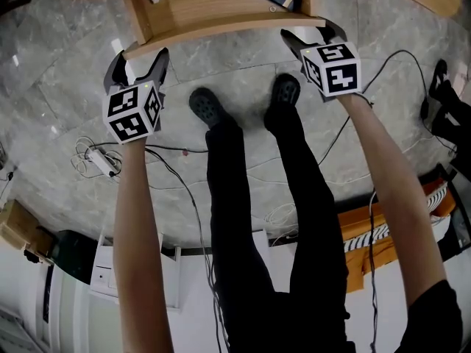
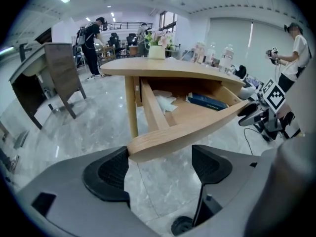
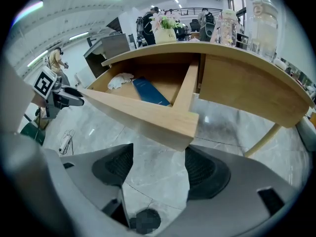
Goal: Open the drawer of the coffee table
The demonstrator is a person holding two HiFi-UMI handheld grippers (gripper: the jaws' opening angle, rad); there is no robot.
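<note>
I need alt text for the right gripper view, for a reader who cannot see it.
An open wooden drawer juts from under a curved coffee table, holding a blue book and a crumpled white wad. The right gripper, jaws apart, sits just below the drawer's near front corner; the left gripper is at the far end of the front.

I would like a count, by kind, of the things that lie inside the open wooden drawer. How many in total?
Blue book: 1
White crumpled cloth or paper: 1
Total inside the drawer: 2
</note>
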